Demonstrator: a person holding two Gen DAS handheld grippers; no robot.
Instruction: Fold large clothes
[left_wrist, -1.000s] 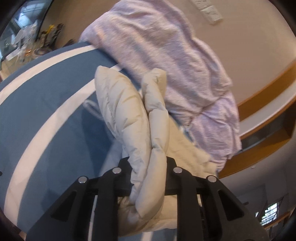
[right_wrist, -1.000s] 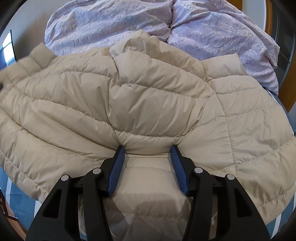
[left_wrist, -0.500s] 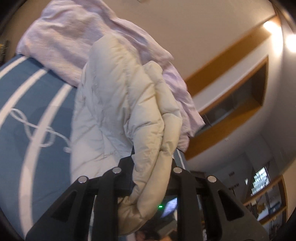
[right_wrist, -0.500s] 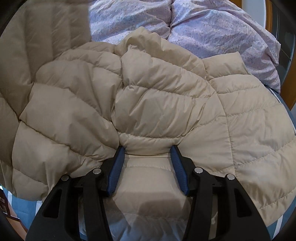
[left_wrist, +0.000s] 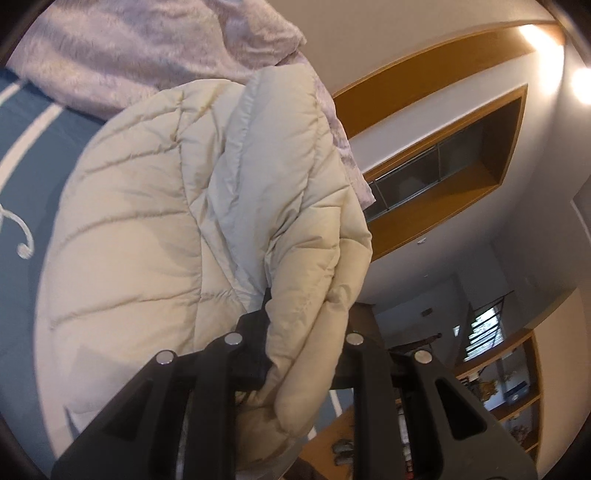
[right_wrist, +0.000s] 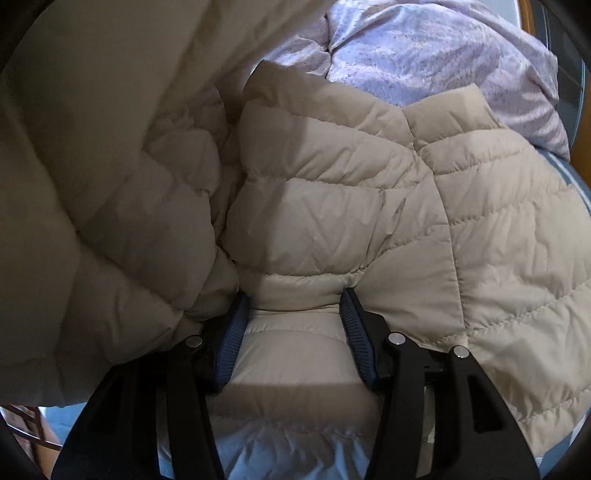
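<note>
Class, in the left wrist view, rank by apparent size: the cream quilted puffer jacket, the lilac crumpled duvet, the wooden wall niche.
1. Cream quilted puffer jacket, though it is nearest the camera.
2. Lilac crumpled duvet.
3. Wooden wall niche.

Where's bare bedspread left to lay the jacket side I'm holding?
Bare striped bedspread shows only along the left of the puffer jacket, below the lilac duvet. In the right wrist view a thin strip borders the jacket's right edge. The duvet crowds the far side; the jacket fills the middle.

soft daylight, ceiling lamp (left_wrist: 581, 86) glare, fisheye-dark corners, shadowed left.
</note>
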